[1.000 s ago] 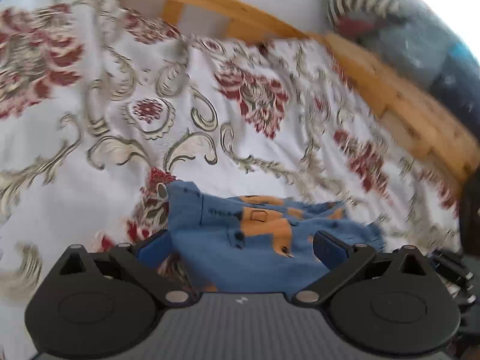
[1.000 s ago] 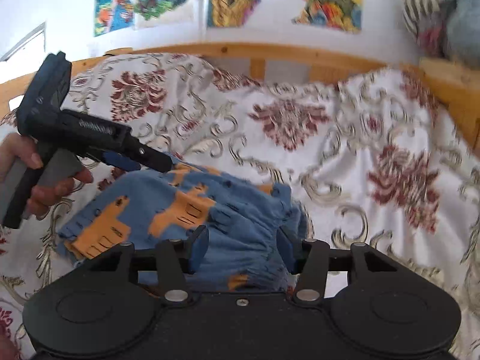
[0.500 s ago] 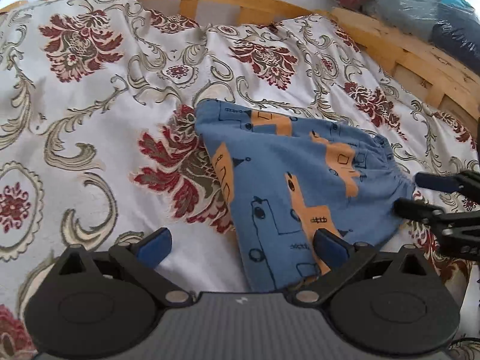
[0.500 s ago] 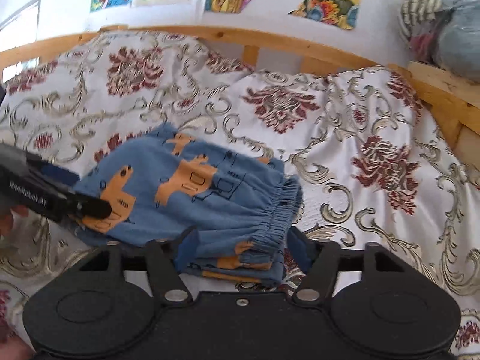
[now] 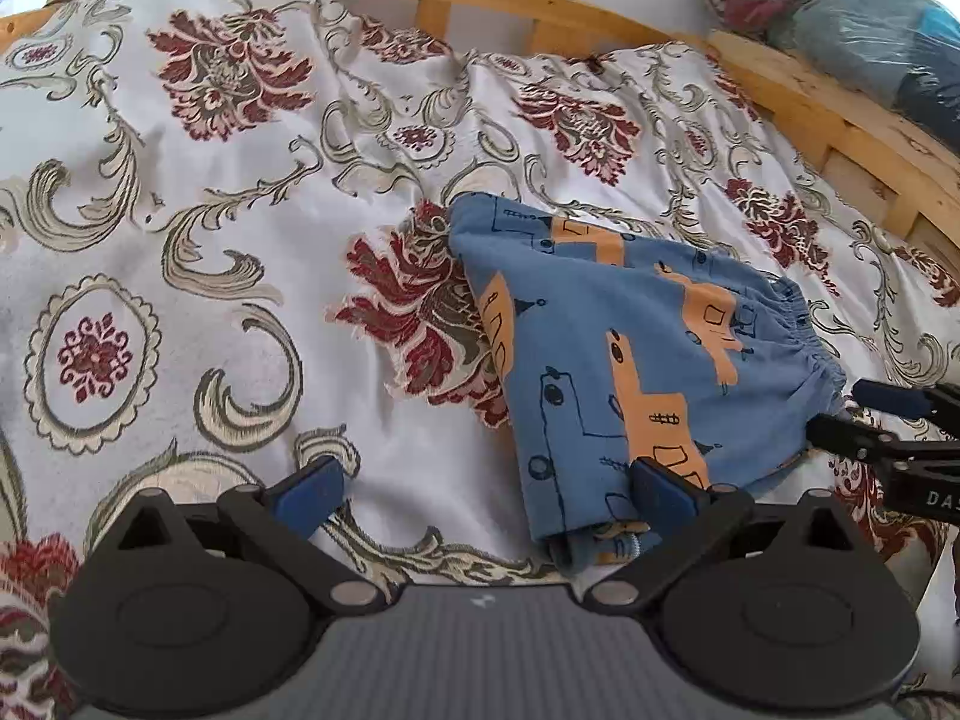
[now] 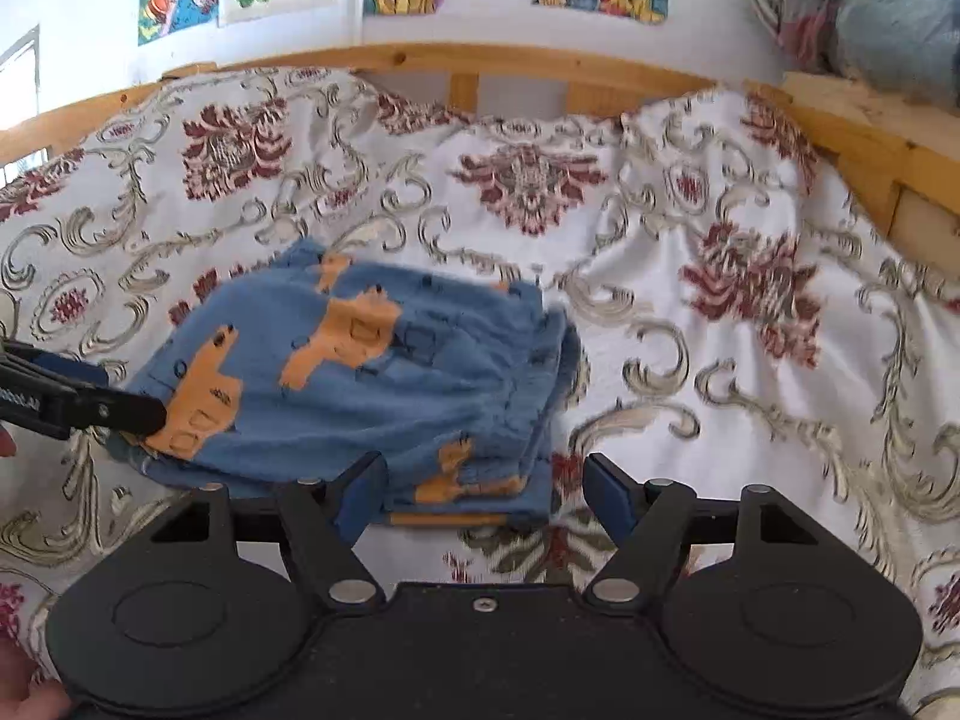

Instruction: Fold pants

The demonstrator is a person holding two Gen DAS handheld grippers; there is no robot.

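The blue pants (image 5: 630,360) with orange trucks lie folded flat on the flowery bedspread (image 5: 240,192). Their long side runs from my left fingers (image 5: 486,489) over to my right fingers (image 6: 483,495), and the stretchy waist end points at my right ones. Both pairs are wide open and hold nothing. My left pair's inner finger sits over the hem corner. White letters "DA" show on my right tool. A wooden bed rail (image 6: 480,60) is far ahead.

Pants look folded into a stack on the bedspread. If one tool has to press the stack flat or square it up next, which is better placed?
Probably the right tool: open, with the stacked waistband end of the pants between its fingers. The left tool, also open, mostly frames bare bedspread.
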